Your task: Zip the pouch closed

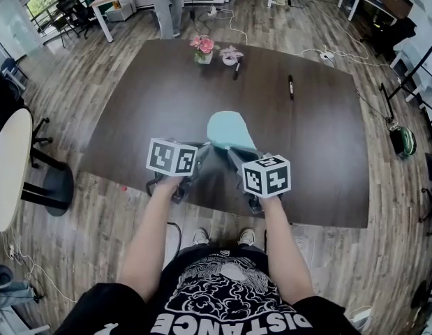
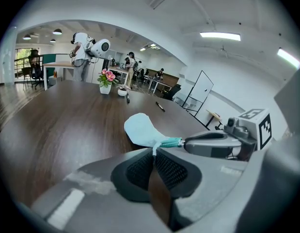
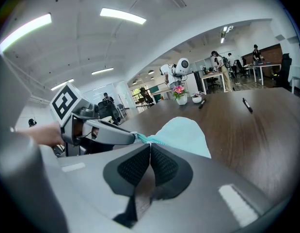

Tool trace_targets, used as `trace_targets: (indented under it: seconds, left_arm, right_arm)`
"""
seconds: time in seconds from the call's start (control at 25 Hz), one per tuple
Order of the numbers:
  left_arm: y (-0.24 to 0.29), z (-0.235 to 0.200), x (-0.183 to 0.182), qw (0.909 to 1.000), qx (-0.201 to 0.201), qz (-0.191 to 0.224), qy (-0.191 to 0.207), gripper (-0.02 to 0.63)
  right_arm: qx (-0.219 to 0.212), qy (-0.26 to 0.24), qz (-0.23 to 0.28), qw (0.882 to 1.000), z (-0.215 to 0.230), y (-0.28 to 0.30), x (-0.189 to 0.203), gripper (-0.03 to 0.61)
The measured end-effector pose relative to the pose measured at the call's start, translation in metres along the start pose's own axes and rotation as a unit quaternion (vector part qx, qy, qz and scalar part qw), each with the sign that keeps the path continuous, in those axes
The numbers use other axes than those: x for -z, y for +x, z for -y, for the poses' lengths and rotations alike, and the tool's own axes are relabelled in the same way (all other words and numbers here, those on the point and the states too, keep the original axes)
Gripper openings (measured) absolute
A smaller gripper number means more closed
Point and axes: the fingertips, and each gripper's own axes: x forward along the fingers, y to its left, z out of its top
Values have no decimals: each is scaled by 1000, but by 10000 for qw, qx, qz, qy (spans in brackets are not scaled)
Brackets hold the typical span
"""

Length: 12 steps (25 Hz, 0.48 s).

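- The pouch (image 1: 231, 130) is light blue. It lies flat on the dark bench (image 1: 132, 103), close to the edge where the person stands.
- Its long way points away from the person. The far end is round and free, and the near end is at the tongs.
- The left tongs (image 2: 153, 152) are closed. They pinch a small white bit at the near end of the pouch.
- The right tongs (image 3: 150, 147) are closed too. They pinch the other end of the green zip (image 2: 171, 141).
- The bit in the right tongs may be the zip's pull tab, but it is too small to be sure.
- The zip is a short strip that runs sideways, from one pair of tongs to the other. The rest of the pouch lies beyond both of them.
- Both tongs are at the same near end, tips almost touching, so neither hand is nearer.
- I think the next move goes sideways along the zip. One pair of tongs holds the pouch still and the other slides away from it.
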Motion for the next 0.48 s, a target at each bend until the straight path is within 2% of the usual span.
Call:
trace_targets:
  seconds: [0.48]
  left_arm:
    - [-10, -19, -1, 9991, -352, 158, -173, 25]
  right_arm:
    - [41, 65, 48, 10000, 4, 0, -1, 6]
